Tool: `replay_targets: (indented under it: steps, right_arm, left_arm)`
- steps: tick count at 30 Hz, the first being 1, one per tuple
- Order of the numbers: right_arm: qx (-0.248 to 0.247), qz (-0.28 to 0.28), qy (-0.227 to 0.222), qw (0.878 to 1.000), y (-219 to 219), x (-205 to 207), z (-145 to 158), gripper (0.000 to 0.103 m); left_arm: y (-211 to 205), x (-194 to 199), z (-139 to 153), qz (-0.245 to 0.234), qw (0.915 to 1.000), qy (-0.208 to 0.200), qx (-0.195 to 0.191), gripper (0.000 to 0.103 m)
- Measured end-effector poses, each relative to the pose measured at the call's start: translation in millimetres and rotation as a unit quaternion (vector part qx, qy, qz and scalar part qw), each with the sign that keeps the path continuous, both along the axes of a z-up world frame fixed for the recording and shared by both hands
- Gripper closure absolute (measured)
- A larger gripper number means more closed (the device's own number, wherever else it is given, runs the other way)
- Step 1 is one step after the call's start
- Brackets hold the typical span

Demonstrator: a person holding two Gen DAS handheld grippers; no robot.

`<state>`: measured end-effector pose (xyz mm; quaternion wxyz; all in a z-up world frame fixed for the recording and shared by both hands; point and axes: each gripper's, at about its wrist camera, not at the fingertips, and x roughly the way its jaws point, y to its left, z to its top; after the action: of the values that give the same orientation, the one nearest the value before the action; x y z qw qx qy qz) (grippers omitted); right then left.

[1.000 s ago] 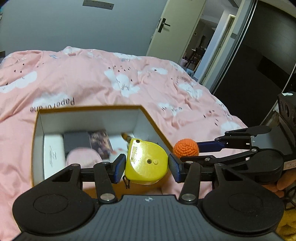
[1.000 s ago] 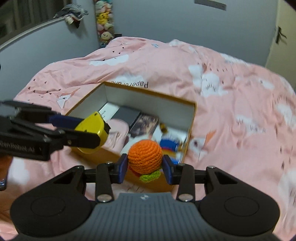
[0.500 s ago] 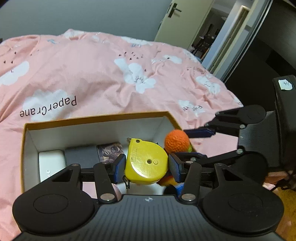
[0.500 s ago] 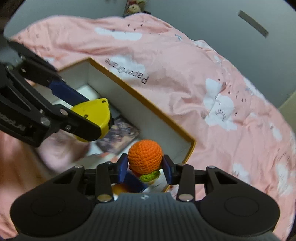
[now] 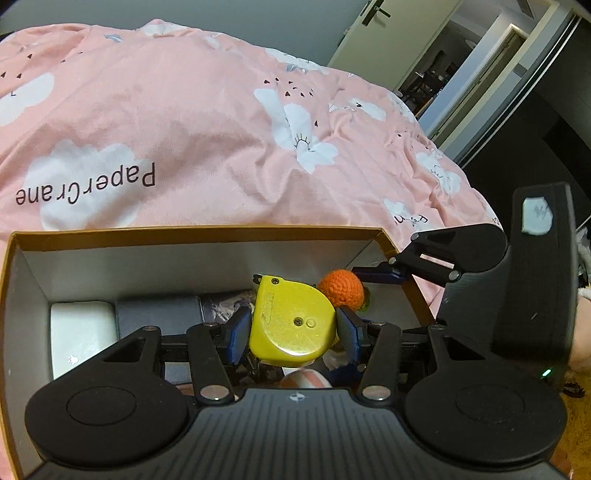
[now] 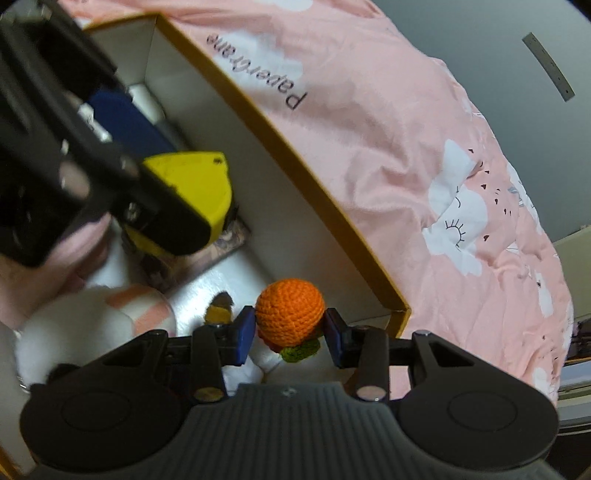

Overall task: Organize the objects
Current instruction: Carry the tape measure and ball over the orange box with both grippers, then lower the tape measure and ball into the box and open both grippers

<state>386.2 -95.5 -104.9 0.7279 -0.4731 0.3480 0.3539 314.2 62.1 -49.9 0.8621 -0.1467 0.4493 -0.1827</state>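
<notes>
My left gripper (image 5: pixel 292 334) is shut on a yellow tape measure (image 5: pixel 291 325) and holds it inside the open cardboard box (image 5: pixel 192 234), above its contents. The tape measure also shows in the right wrist view (image 6: pixel 195 192). My right gripper (image 6: pixel 290 332) is shut on an orange crocheted ball with a green base (image 6: pixel 290 314) and holds it inside the box near its right end wall (image 6: pixel 280 147). The ball shows in the left wrist view (image 5: pixel 341 290), just right of the tape measure.
The box lies on a pink bed cover (image 5: pixel 221 129) with white clouds. Inside are a white case (image 5: pixel 81 332), a grey case (image 5: pixel 159 314), a picture card (image 6: pixel 221 247), a white and pink plush (image 6: pixel 99 325) and a small yellow toy (image 6: pixel 218 312). A door (image 5: pixel 373 33) stands at the back right.
Both grippers have moved forward and down into the box, each still holding its object. The ball and tape measure now sit close together over the box contents.
</notes>
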Motion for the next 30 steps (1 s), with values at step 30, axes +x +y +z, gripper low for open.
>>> replay_targets:
  steps: [30]
  right_arm:
    - [0.145, -0.098, -0.026, 0.984, -73.0, -26.8, 57.3, 0.053]
  left_arm:
    - [-65.7, 39.9, -32.7, 0.008, 0.9915, 0.045, 0.121, 0.046]
